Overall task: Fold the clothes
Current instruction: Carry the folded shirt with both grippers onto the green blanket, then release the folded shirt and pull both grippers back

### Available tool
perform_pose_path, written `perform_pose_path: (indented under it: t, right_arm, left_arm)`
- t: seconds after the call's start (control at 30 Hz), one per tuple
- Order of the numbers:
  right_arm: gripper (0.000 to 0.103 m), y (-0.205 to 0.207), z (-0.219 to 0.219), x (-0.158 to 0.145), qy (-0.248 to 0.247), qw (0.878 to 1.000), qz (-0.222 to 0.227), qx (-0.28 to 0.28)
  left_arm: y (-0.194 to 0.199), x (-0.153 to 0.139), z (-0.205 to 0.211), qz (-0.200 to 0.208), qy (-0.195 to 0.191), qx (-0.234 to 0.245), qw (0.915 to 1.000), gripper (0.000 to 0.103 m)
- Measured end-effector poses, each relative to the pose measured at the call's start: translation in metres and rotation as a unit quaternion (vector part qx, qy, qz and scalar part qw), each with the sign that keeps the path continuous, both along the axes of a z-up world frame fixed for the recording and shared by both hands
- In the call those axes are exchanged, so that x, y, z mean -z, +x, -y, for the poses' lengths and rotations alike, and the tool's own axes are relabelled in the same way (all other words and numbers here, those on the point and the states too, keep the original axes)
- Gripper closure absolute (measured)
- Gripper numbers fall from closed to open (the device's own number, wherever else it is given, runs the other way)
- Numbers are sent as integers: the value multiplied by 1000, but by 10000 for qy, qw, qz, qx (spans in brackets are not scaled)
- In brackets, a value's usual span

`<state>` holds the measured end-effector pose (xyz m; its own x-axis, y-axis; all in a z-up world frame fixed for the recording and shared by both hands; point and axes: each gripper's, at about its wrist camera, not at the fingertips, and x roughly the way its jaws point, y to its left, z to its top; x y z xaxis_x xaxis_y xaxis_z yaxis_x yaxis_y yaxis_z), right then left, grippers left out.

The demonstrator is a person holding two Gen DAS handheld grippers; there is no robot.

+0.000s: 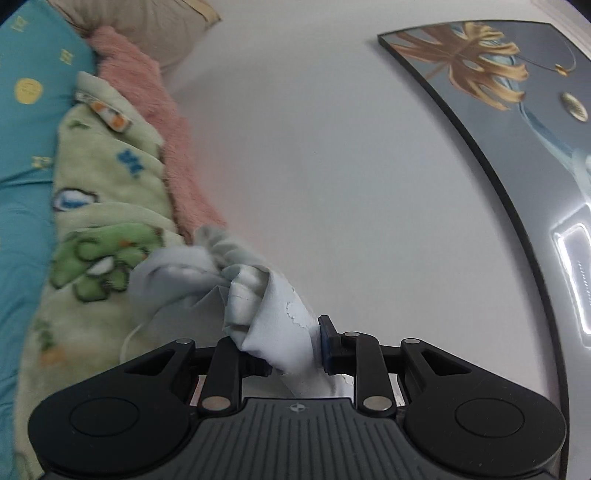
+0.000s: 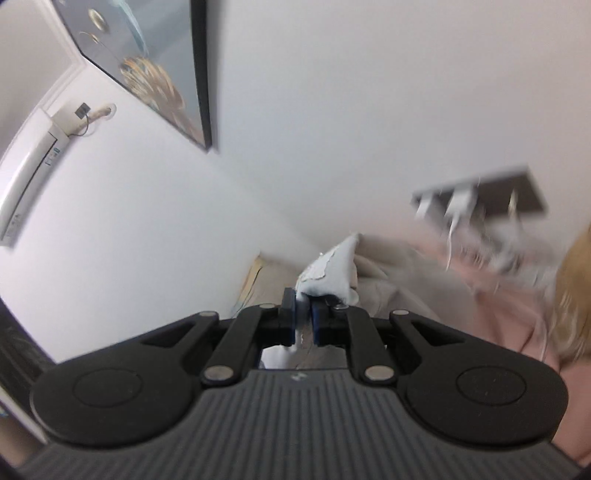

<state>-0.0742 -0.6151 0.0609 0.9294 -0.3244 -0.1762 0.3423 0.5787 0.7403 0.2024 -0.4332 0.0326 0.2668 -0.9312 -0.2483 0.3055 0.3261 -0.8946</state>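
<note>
A pale blue-grey garment [image 1: 258, 302] with white stitched trim is bunched up in the left wrist view. My left gripper [image 1: 293, 354] is shut on a thick wad of it, raised in front of a white wall. In the right wrist view my right gripper [image 2: 303, 319] is shut on a thin edge of the same pale garment [image 2: 332, 269], whose corner sticks up past the blue pads. Both grippers point roughly level at the wall. The rest of the garment hangs below, out of sight.
A pile of bedding lies at left: a green cartoon blanket [image 1: 99, 206], a pink fleece [image 1: 162, 140], a blue sheet [image 1: 26, 122] and a beige pillow [image 1: 147, 22]. A framed picture [image 1: 517, 110] hangs on the wall. A power strip [image 2: 480, 199] and an air conditioner [image 2: 29, 173] show in the right wrist view.
</note>
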Motion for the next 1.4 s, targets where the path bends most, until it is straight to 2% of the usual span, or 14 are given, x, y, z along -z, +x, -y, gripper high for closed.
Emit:
perform_pose_path:
  t: [0.1, 0.2, 0.3, 0.4, 0.47, 0.53, 0.6, 0.67, 0.73, 0.77, 0.8, 1.13, 1.33, 1.4]
  right_arm:
    - [91, -4, -2, 21, -391, 9969, -635, 242]
    - [91, -13, -3, 71, -78, 9922, -1223, 243]
    - [91, -27, -15, 120, 234, 9852, -1690, 135]
    - [91, -42, -29, 148, 305, 9817, -1876, 115]
    - [91, -50, -35, 158, 335, 9806, -1928, 154]
    - [90, -51, -34, 157, 447, 9788, -1984, 243]
    - [89, -51, -34, 154, 570, 9765, -2057, 294]
    - [85, -46, -33, 145, 650, 9725, -2223, 263]
    - [61, -46, -40, 133, 595, 9698, -2354, 224]
    - [34, -50, -44, 127, 540, 9719, -2281, 206]
    - [13, -54, -49, 120, 473, 9739, -2212, 197]
    - [14, -88, -122, 39, -797, 9764, -1995, 209]
    - [14, -115, -169, 5, -1383, 9739, -1776, 301]
    - [14, -123, -184, -3, -1536, 9725, -1721, 321]
  left_arm:
    - [-9, 38, 26, 164, 415, 96, 9990, 76]
    - [-23, 96, 30, 192, 1096, 395, 9930, 76]
    - [-40, 148, 17, 192, 1669, 681, 9834, 76]
    - [-54, 171, 6, 518, 1902, 871, 9765, 75]
    - [-63, 175, 3, 666, 2019, 915, 9728, 72]
    - [-71, 166, 1, 764, 2209, 942, 9677, 58]
    - [-81, 151, -3, 938, 2466, 1002, 9593, 20]
    - [-86, 138, -5, 1218, 2659, 1011, 9509, 13]
    - [-95, 122, -11, 1501, 2741, 1010, 9445, 8]
    - [-100, 114, -16, 1631, 2766, 983, 9419, 4]
    - [-105, 105, -20, 1761, 2791, 955, 9391, 1]
    - [-174, 15, -79, 2893, 2715, 515, 9165, 0]
    - [-222, -28, -122, 3435, 2526, 250, 9042, 0]
    - [-240, -41, -137, 3656, 2468, 108, 8974, 0]
